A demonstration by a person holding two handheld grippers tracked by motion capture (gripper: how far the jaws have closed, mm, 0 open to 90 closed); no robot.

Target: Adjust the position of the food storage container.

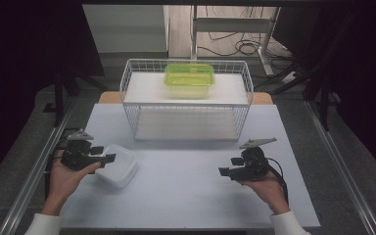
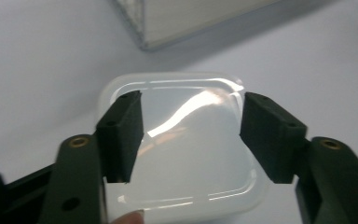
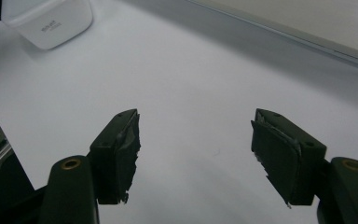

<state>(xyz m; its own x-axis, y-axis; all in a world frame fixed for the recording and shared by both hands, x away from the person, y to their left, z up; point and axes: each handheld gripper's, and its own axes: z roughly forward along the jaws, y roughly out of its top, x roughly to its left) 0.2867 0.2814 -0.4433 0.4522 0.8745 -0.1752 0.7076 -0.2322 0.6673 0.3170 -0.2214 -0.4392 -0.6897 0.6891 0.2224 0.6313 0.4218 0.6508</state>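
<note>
The near side of the clear plastic box (image 1: pixel 119 165) sits behind the left gripper (image 1: pixel 104 157) in the high view, so its near rim can't be seen there. In the left gripper view, whether the pads (image 2: pixel 121 135) press on the box's walls or only stand just beside them is not clear. The wire basket (image 2: pixel 168 18) is cut off by the top edge there, with just a corner showing. In the right gripper view the small print on the box (image 3: pixel 50 27) is too small to read.
</note>
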